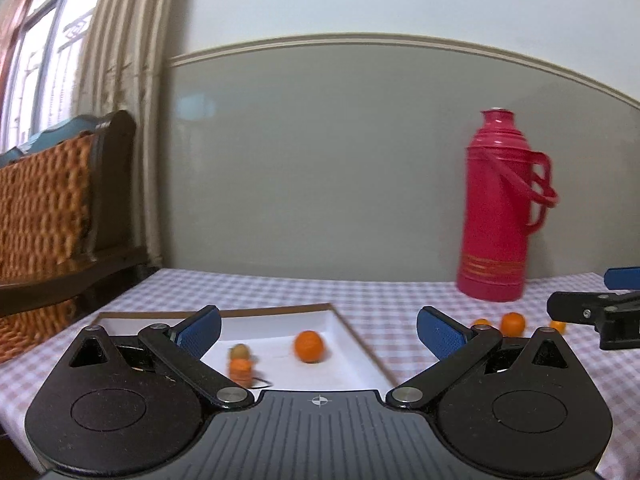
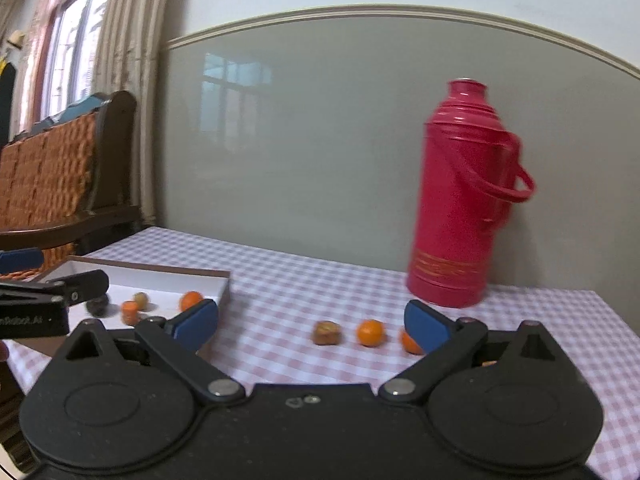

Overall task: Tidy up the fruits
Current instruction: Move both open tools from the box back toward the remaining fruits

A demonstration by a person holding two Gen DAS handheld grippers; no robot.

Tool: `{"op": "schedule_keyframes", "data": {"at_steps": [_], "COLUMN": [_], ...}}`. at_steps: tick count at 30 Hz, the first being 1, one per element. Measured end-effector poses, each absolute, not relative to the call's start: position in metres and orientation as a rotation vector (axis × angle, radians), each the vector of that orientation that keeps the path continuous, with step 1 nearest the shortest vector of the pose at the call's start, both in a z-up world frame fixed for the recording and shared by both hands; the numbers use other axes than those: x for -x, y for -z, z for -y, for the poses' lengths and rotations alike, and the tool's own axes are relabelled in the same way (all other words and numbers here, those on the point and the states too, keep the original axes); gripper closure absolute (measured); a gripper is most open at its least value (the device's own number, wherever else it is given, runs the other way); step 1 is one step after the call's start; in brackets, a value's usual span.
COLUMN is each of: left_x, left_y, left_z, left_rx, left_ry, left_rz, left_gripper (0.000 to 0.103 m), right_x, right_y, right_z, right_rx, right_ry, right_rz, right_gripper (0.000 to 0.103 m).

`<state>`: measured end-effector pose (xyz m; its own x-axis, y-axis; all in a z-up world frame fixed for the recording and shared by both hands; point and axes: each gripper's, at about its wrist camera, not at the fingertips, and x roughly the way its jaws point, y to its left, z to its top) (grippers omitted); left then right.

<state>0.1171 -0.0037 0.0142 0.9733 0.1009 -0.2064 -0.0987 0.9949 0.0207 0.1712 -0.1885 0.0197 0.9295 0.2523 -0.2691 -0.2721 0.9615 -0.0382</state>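
Observation:
A shallow white box [image 1: 352, 340] with a brown rim lies on the checked tablecloth. In it are an orange [image 1: 308, 346], a small orange piece [image 1: 240, 372] and a greenish fruit [image 1: 239, 351]. My left gripper [image 1: 318, 330] is open and empty above the box. In the right wrist view the box [image 2: 222, 286] is at the left with the orange [image 2: 191, 300], the orange piece [image 2: 129, 311], the greenish fruit [image 2: 141, 299] and a dark fruit [image 2: 98, 305]. My right gripper [image 2: 312, 322] is open and empty, near a brown fruit [image 2: 327, 333] and two oranges [image 2: 371, 333] [image 2: 410, 342] on the cloth.
A tall red thermos [image 1: 498, 208] stands at the back right near the wall, also in the right wrist view [image 2: 460, 200]. A wooden chair with a woven orange back [image 1: 44, 200] stands left of the table. The table's right edge [image 2: 616, 320] is near.

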Motion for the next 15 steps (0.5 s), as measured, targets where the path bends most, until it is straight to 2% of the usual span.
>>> {"op": "schedule_keyframes", "data": {"at_steps": [3, 15], "left_x": [-0.122, -0.139], "left_y": [-0.012, -0.003], "left_z": [0.020, 0.065], "left_rx": [-0.036, -0.055], "left_ry": [-0.069, 0.013], "left_rz": [-0.223, -0.242], "left_gripper": [0.000, 0.000], "right_x": [-0.170, -0.169], "right_y": [-0.016, -0.004], "right_z": [0.200, 0.241], "right_rx": [0.073, 0.064], "right_ry": [-0.241, -0.172], "right_rz": [-0.272, -0.303], "right_gripper": [0.016, 0.019]}}
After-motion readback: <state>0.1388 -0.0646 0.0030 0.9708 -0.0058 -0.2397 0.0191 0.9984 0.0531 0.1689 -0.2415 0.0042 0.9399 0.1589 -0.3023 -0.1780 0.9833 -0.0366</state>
